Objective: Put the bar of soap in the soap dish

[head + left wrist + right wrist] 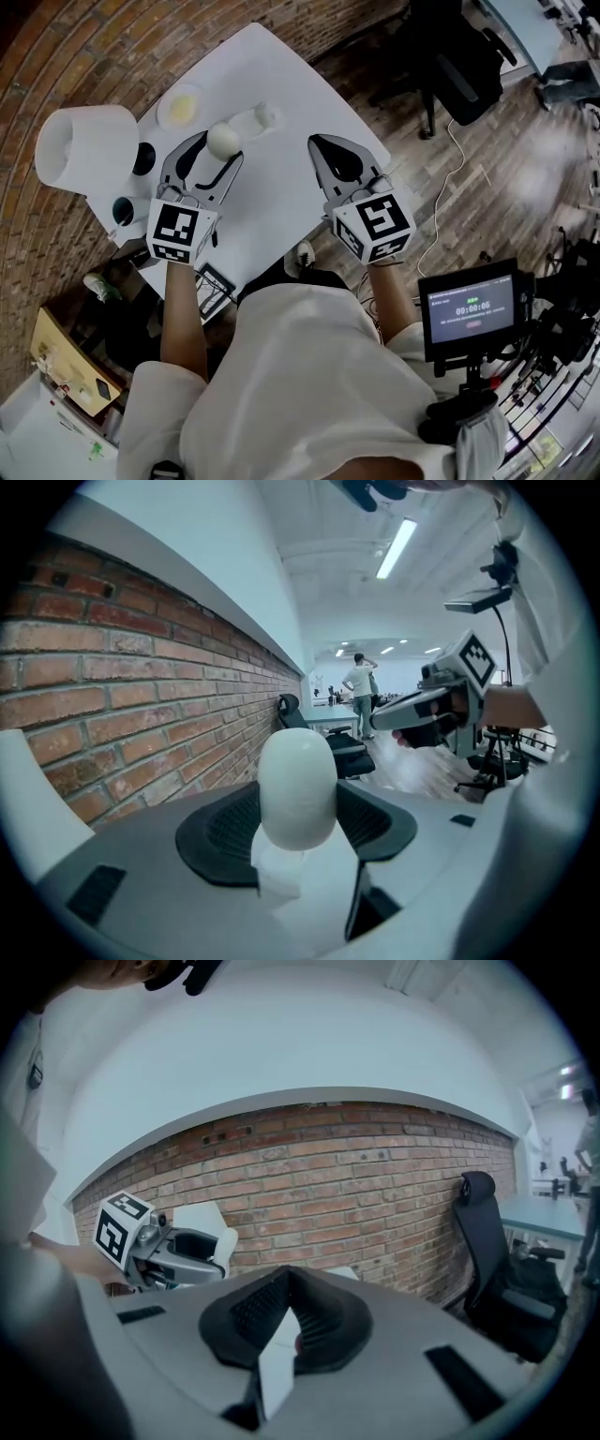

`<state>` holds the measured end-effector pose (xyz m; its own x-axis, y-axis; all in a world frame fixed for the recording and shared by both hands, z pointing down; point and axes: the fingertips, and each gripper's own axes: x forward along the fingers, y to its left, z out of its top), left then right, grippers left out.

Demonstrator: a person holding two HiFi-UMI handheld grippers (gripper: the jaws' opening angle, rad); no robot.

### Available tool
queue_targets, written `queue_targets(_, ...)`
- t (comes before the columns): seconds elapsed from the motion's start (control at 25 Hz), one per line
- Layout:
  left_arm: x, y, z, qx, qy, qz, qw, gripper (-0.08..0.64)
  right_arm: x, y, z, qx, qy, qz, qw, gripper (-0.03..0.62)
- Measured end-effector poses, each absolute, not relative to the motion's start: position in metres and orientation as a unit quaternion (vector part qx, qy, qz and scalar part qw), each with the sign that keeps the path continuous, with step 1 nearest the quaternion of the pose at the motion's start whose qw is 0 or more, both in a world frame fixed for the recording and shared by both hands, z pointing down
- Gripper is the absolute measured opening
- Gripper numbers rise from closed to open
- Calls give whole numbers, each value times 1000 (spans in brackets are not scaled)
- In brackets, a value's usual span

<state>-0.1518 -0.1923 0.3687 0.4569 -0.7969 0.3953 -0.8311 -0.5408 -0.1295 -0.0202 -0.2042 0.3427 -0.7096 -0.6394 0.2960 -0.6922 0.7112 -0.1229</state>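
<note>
soap: white oval bar of soap [223, 138], off the table, standing upright between the left tongs' jaws
left gripper [218, 153]: clenched on the soap, one black ridged pad on each side of its lower half; the upper half sticks out past the tips
soap position: over the far-left part of the white table [281, 84], between a white rounded object and the left gripper's body
soap dish [179, 106]: round, pale yellow, on the table just far-left of the soap, apart from it; nothing in it
white rounded object [256, 117]: on the table just right of and beyond the soap; cannot tell what it is
right gripper [285, 1286]: jaws closed tip to tip, nothing between them; held over the right half of the table, well apart from the soap
marker cubes: one on the near end of each gripper
big white cylinder [84, 150]: on the left table edge, left of the left gripper
brick wall [375, 1185]: beyond the table's far-left side
office chair [459, 66]: black, far right on the wooden floor
small screen [472, 309]: near right, beside the person
</note>
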Motion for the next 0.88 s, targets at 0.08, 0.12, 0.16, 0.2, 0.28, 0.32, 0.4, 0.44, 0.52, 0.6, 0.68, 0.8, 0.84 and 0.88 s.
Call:
queue_targets(0.08, -150, -196, 373, 856, -466, 222, 40, 259, -19, -207, 345, 366, -916, 115, 118, 3)
queue_targets(0.12, -149, -199, 377, 857, -459, 229, 40, 259, -18, -209, 347, 367, -915, 117, 119, 3)
queue_targets(0.16, -147, -201, 380, 859, -453, 236, 41, 259, -16, -211, 349, 369, -914, 118, 119, 4)
queue_targets(0.2, -144, -202, 384, 860, -446, 244, 42, 259, -14, -212, 351, 371, -913, 119, 119, 3)
queue_targets(0.28, -138, -205, 388, 862, -433, 259, 43, 259, -8, -215, 354, 375, -911, 121, 121, 3)
queue_targets(0.32, -137, -207, 391, 863, -427, 267, 43, 259, -8, -216, 356, 376, -910, 122, 122, 3)
queue_targets(0.4, -141, -212, 400, 863, -416, 282, 49, 259, -14, -221, 364, 376, -909, 129, 125, 3)
queue_targets(0.44, -145, -216, 408, 863, -411, 289, 56, 259, -19, -225, 371, 376, -908, 133, 128, 5)
queue_targets(0.52, -153, -225, 424, 862, -400, 304, 71, 259, -27, -233, 385, 375, -906, 142, 134, 3)
queue_targets(0.6, -155, -233, 435, 861, -391, 315, 79, 259, -31, -239, 395, 375, -905, 148, 137, 5)
queue_targets(0.68, -154, -238, 443, 860, -384, 325, 86, 259, -32, -242, 400, 375, -904, 153, 138, 3)
queue_targets(0.8, -153, -242, 454, 858, -374, 338, 94, 259, -34, -244, 408, 374, -902, 161, 141, 5)
queue_targets(0.84, -153, -243, 458, 858, -372, 342, 95, 259, -34, -244, 411, 374, -902, 164, 142, 5)
queue_targets(0.88, -153, -244, 462, 856, -371, 347, 94, 259, -35, -245, 414, 374, -901, 168, 143, 4)
